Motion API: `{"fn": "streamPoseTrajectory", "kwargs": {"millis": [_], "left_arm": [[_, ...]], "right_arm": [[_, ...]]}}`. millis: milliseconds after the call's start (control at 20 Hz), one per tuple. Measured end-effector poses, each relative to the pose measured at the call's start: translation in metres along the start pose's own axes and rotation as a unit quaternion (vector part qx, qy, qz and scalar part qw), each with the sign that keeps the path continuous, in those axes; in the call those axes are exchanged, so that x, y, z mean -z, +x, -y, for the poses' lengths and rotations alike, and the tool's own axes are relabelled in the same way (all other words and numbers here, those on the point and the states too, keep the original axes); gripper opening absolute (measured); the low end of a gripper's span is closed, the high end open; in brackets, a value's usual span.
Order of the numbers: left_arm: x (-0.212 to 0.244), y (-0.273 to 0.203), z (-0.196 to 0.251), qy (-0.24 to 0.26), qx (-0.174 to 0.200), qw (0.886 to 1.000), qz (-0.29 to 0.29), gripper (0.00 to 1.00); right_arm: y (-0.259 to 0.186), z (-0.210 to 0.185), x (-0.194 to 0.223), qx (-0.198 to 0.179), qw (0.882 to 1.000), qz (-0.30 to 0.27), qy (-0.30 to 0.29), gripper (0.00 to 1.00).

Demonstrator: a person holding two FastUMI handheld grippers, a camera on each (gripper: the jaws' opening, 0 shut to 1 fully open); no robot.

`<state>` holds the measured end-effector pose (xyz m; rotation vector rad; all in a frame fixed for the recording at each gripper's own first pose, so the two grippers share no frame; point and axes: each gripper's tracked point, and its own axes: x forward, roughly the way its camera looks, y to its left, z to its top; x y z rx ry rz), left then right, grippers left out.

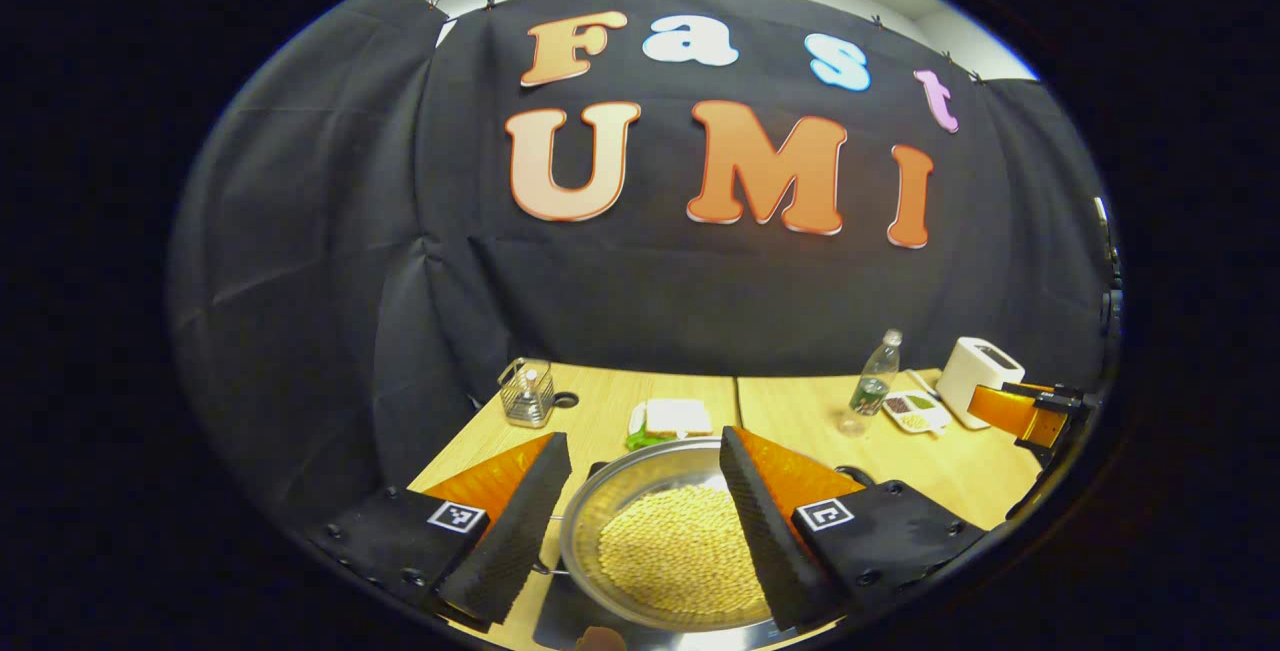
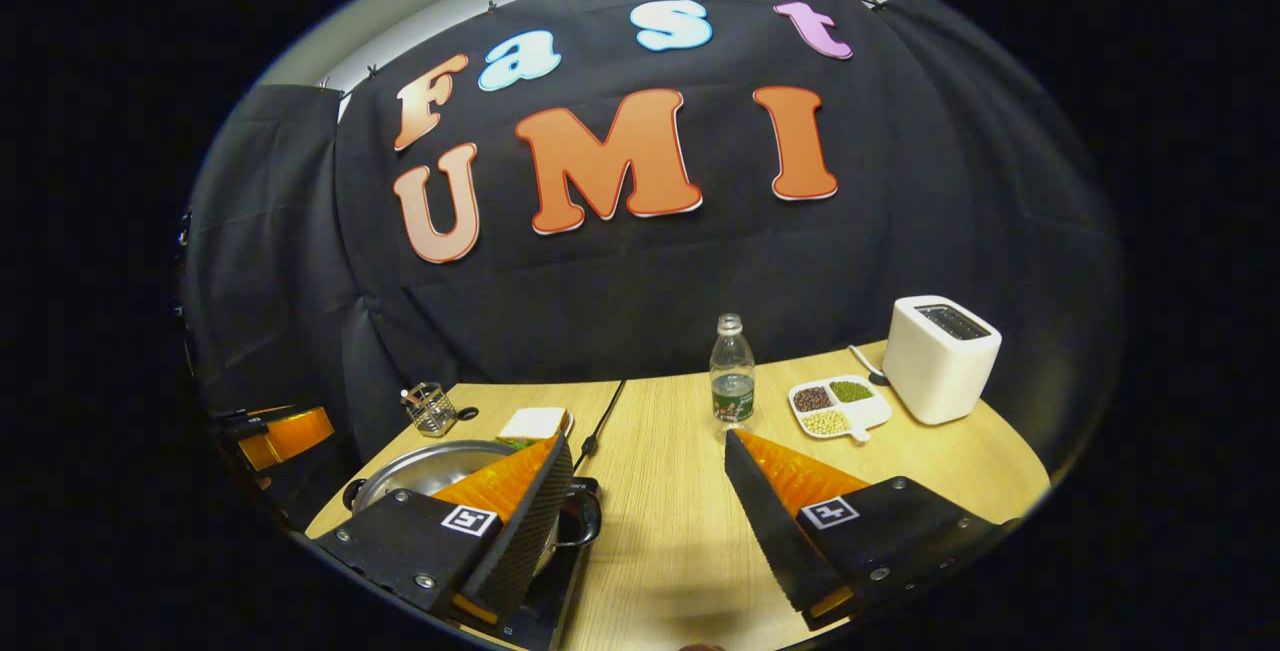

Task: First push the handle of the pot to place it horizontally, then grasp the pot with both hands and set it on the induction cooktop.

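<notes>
The left gripper (image 1: 645, 521) hung with its fingers spread wide over the pot (image 1: 668, 541), one finger on each side of the bowl and neither pressing on it; the right gripper (image 2: 650, 521) was likewise spread, gripping nothing, above bare wood beside the pot (image 2: 430, 469). The pot, a shallow steel pan with a layer of pale beans, sat on the dark induction cooktop (image 2: 545, 606) at the near left edge of the desk (image 2: 680, 531), and a black loop handle (image 2: 585, 521) stuck out on its right side. Its near rim and the cooktop's front were cut off at the bottom of the left gripper view, and in the right gripper view a finger hid much of the bowl. The light wooden desk ran to the black cloth wall. Along its far edge stood a white toaster (image 2: 940, 356) at the right, a divided dish of beans (image 2: 838, 406) beside it, a water bottle (image 2: 732, 371) near the middle, a plated sandwich (image 1: 672, 421), and a small wire basket (image 1: 526, 393) at the far left corner.
</notes>
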<state>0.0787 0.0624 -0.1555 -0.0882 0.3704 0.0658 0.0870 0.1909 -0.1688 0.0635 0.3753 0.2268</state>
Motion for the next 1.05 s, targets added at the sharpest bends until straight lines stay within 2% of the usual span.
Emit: {"fn": "streamPoseTrajectory", "kwargs": {"millis": [250, 400, 500, 650, 800, 1050], "left_arm": [[-0.057, -0.042, 0.049, -0.039, 0.029, 0.997, 0.064, 0.98], [-0.085, -0.063, 0.071, -0.016, 0.031, 0.994, 0.101, 0.98], [-0.104, -0.081, 0.097, -0.014, 0.051, 0.990, 0.132, 0.97], [-0.107, -0.100, 0.131, -0.022, 0.087, 0.987, 0.134, 0.96], [-0.100, -0.105, 0.159, -0.038, 0.123, 0.985, 0.111, 0.97], [-0.096, -0.099, 0.180, -0.020, 0.118, 0.987, 0.107, 0.97]], "right_arm": [[-0.051, 0.029, -0.055, -0.002, 0.998, 0.056, -0.020, 0.95], [-0.082, 0.048, -0.086, 0.000, 0.995, 0.092, -0.029, 0.95], [-0.103, 0.056, -0.102, -0.004, 0.993, 0.110, -0.032, 0.95], [-0.129, 0.071, -0.123, -0.008, 0.991, 0.132, -0.034, 0.95], [-0.154, 0.090, -0.141, 0.001, 0.987, 0.159, -0.035, 0.95], [-0.173, 0.113, -0.142, 0.010, 0.986, 0.167, -0.026, 0.95]]}}
